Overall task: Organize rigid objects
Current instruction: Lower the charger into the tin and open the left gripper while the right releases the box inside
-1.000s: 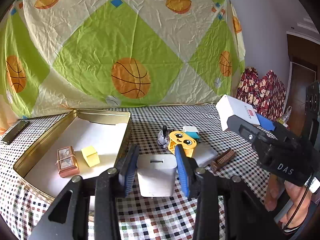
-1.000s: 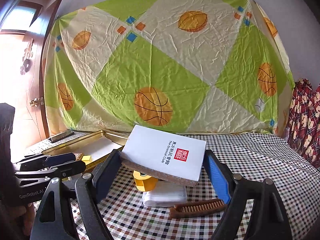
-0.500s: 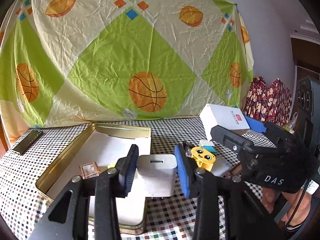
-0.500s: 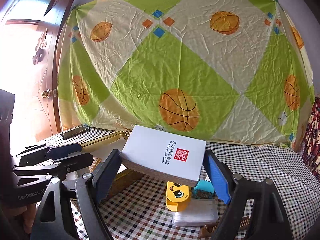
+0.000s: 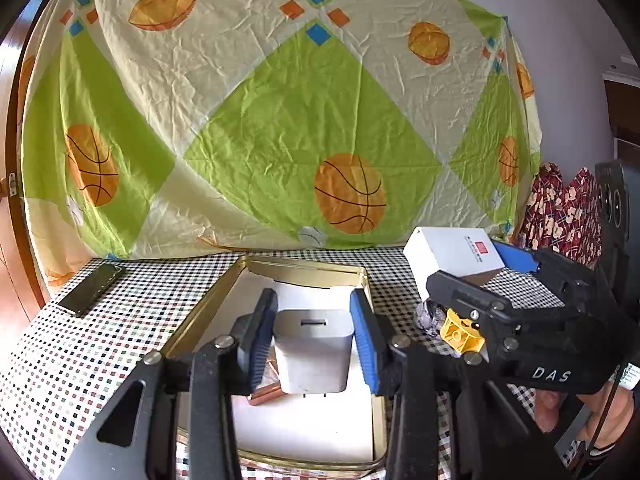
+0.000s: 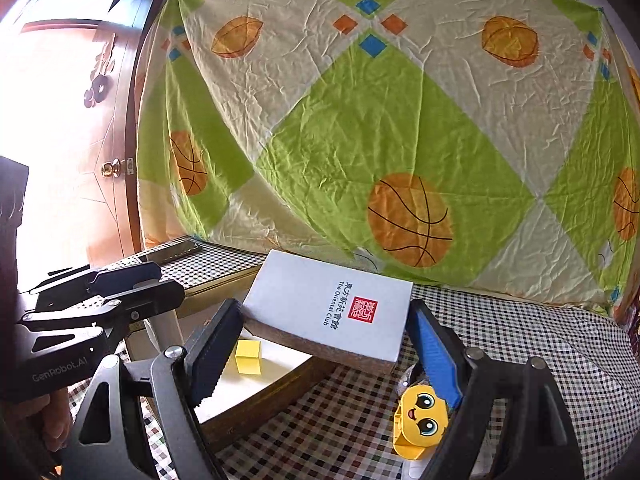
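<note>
The left tool (image 5: 314,344) is clenched on one white charger block (image 5: 314,350), held above the white floor of the gold tin tray (image 5: 304,266). The tray's far rim and right rim (image 5: 366,280) stand close around the tool's blue pads (image 5: 364,340), while the tray floor toward the near edge lies bare. One copper-coloured small box (image 5: 266,392) shows under the charger block, partly hidden.

The right tool (image 6: 320,344) grips one white flat box (image 6: 328,308) with a red seal, tilted and hanging over the tray's right wall (image 6: 276,384). One yellow cube (image 6: 248,356) sits on the tray floor beneath it. Just outside that wall, on the checked worktop (image 6: 520,332), stands one yellow cartoon-face toy (image 6: 420,428) near the right tool's blue pad. One dark phone (image 5: 90,290) lies well apart on the worktop's left side.
</note>
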`<state>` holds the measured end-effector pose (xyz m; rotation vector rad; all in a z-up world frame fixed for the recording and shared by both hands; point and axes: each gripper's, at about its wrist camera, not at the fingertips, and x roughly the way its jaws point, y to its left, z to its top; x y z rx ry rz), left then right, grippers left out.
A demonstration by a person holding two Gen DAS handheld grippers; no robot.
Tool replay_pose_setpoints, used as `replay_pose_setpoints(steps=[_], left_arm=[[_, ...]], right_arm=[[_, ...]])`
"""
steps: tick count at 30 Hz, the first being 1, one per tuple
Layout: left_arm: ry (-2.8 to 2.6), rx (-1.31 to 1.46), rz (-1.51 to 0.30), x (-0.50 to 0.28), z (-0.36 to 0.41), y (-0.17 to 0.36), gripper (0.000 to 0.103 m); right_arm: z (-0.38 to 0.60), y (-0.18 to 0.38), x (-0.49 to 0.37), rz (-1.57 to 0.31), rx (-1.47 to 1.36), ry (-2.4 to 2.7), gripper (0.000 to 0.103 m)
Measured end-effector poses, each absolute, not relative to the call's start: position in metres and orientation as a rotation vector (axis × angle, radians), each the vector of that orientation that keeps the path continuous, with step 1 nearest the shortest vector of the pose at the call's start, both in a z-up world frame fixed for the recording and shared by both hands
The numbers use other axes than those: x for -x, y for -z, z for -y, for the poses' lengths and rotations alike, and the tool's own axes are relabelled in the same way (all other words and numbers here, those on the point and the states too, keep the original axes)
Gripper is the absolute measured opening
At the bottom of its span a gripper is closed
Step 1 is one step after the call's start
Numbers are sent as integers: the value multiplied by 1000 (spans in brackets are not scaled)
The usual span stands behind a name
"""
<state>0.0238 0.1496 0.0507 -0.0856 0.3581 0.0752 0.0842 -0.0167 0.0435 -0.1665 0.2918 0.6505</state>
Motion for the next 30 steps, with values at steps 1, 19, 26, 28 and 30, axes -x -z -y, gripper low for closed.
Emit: replay_pose_setpoints(steps=[1,19,26,28,30], left_arm=[[-81,85,-362,-26,-153,-51,36],[-163,112,-490,-73,-208,-36,36],[-180,127,-550,-80,-217,-20,36],[-179,123,-564,-82,-216,-18,36],[-178,121,-572,-84,-216,-17,36]], right_arm=[[12,-43,-87,-302,170,-657,85],[-67,1,-130,-491,267,-720,85],[-76,7,-137,-516,281,-724,85],[-78,8,-138,-521,285,-727,85],[-80,10,-139,-527,289,-730,85]])
